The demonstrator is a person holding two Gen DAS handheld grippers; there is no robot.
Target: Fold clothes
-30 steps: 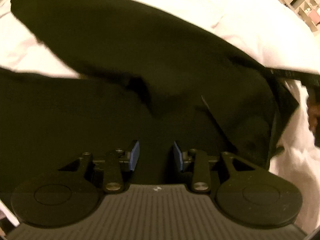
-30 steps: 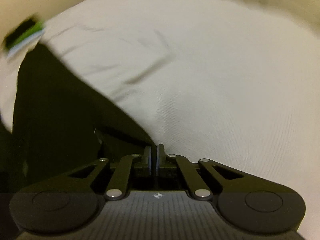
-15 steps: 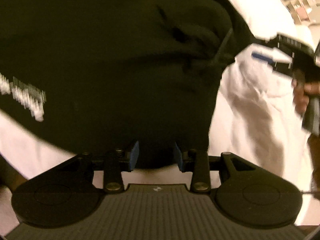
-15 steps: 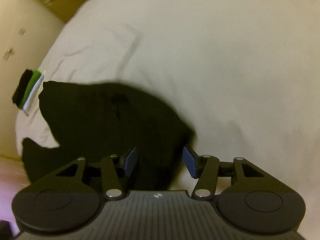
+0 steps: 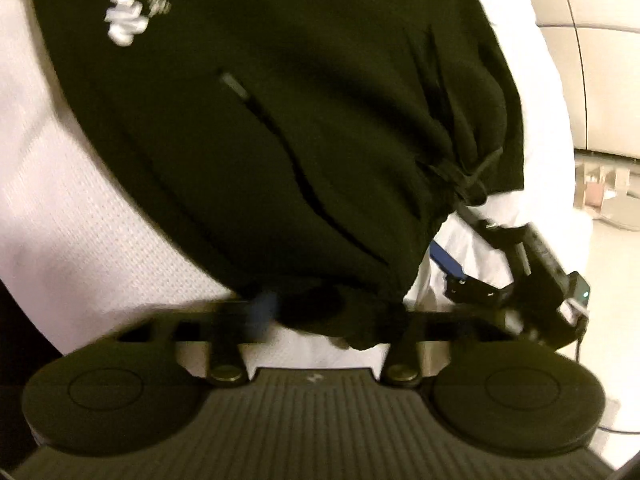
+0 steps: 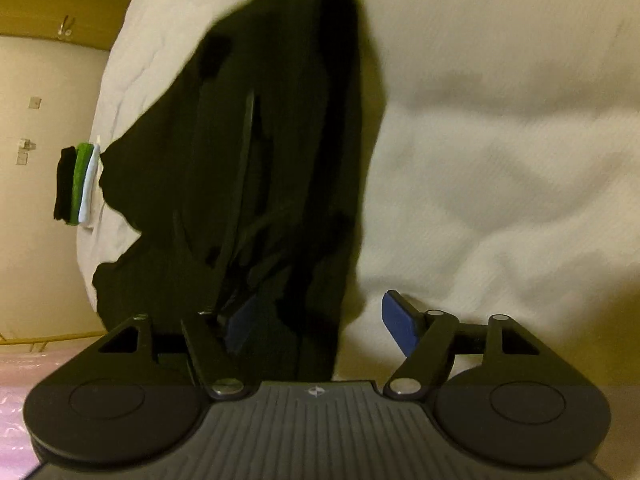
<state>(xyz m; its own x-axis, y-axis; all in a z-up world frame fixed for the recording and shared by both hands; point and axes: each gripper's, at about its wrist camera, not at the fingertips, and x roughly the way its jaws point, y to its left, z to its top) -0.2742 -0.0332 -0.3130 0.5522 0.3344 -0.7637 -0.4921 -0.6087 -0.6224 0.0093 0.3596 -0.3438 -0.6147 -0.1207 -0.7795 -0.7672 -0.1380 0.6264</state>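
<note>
Right, closest to my lenses are the tools themselves. The left gripper has just been closing, with the hem of the black garment lying between its jaws. One blue pad is smeared by motion and the other is buried under cloth; I take it as pinched together on that hem. The right gripper stands spread, though its jaws have just been closing. The garment's near end sits between them, against the left-side pad and clear of the other.

Under both tools is a white quilted bedcover, softly rumpled. At its far edge, in the right wrist view, I see a small stack of folded clothes in black, green and pale blue. Behind that is a cream wall. The left wrist view shows a pale floor off the bed's side.

The garment is black and thick-looking. It has a slanted zip pocket, a drawcord bunched near one edge, and blurred white lettering towards its far end. It lies on the bedcover as a long, narrow shape. In the right wrist view its long axis runs straight away from the jaws towards the middle of the bed.
</note>
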